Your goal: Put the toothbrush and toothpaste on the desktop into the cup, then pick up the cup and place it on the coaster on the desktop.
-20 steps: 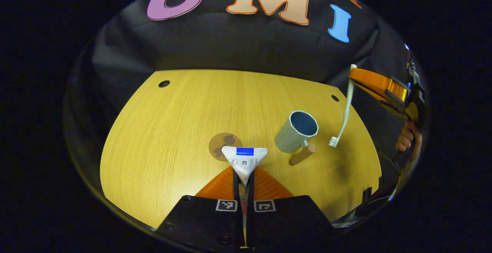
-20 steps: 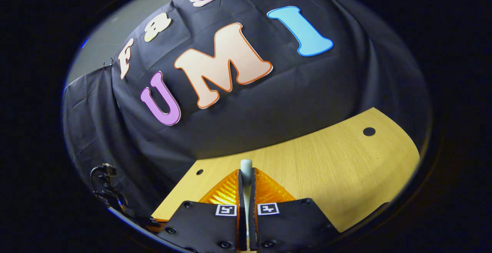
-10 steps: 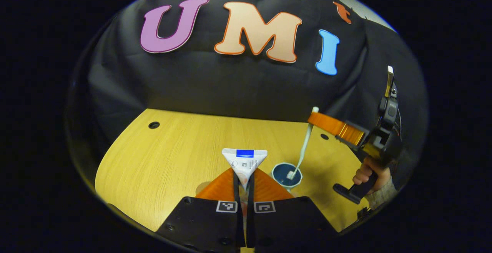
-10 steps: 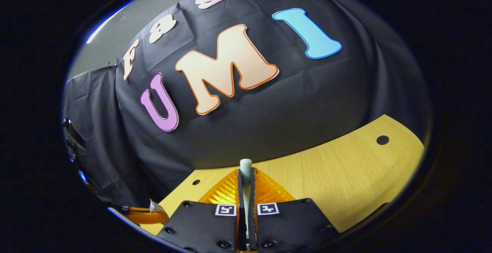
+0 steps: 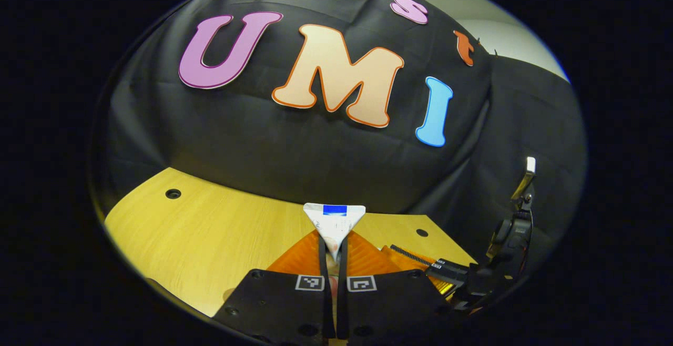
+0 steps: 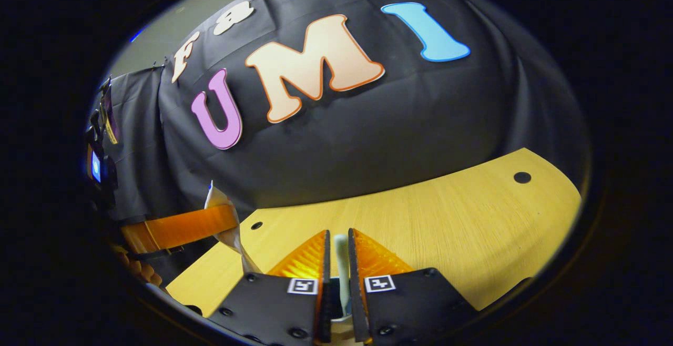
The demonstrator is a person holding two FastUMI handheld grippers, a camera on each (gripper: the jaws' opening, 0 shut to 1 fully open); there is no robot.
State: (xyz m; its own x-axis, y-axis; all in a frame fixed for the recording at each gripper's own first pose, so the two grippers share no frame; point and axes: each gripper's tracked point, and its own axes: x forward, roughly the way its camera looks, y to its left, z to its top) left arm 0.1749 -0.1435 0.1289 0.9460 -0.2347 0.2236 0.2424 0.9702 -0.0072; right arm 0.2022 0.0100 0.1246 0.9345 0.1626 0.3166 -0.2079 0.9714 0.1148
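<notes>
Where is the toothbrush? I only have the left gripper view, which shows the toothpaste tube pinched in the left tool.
Observer: In the right gripper view, the toothbrush handle stands upright between the right tool's fingers.
Operator: Clamped?
Observer: No, a gap shows on each side of the handle.
Operator: How does the tube look from there?
Observer: The left tool pinches the toothpaste tube near its flat end. The tube hangs below, with its lower end hidden behind the right tool.

The worktop (image 5: pixel 221 235) is light yellow wood with fine lines running along it. It has small round dark holes (image 5: pixel 173 194) near its back edge, just in front of the black cloth wall (image 5: pixel 294 151).
</notes>
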